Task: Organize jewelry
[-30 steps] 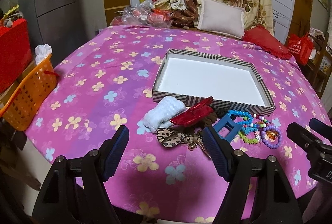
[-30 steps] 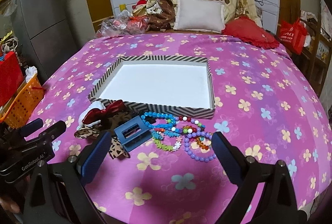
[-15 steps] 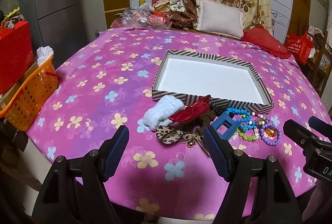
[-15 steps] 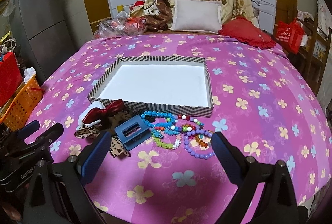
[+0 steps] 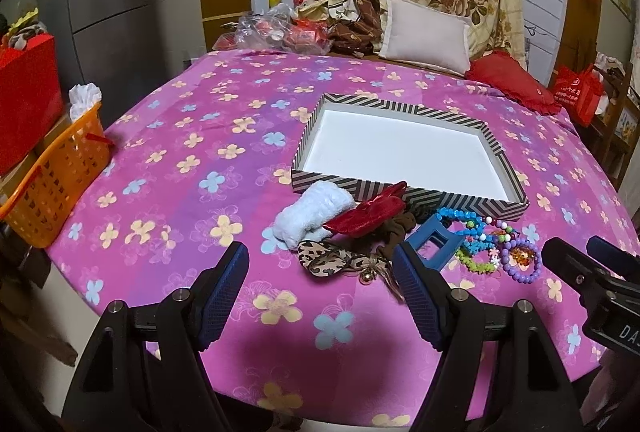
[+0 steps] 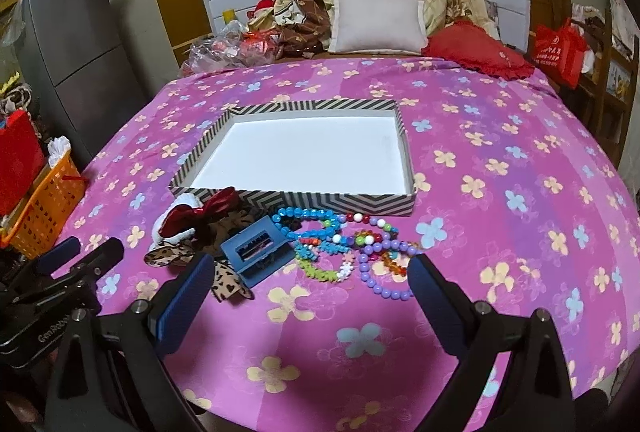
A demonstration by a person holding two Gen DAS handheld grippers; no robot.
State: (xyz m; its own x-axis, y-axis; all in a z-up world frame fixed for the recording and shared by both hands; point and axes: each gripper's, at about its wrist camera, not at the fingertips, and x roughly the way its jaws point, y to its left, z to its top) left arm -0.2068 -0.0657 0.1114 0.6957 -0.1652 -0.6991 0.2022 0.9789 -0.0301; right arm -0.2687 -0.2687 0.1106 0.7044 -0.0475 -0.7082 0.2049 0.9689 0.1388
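Observation:
A striped box with a white inside lies open on the pink flowered cloth. In front of it lie a white fluffy scrunchie, a red bow, a leopard bow, a blue hair claw and several bead bracelets. My left gripper is open and empty, just short of the leopard bow. My right gripper is open and empty, just short of the bracelets.
An orange basket stands off the table's left edge beside a red box. Pillows, a red cushion and plastic bags lie beyond the far edge. A red bag stands at the right.
Both grippers have drawn back and risen slightly, so the table and the items look a little farther away. Both stay open. Nothing on the table has moved.

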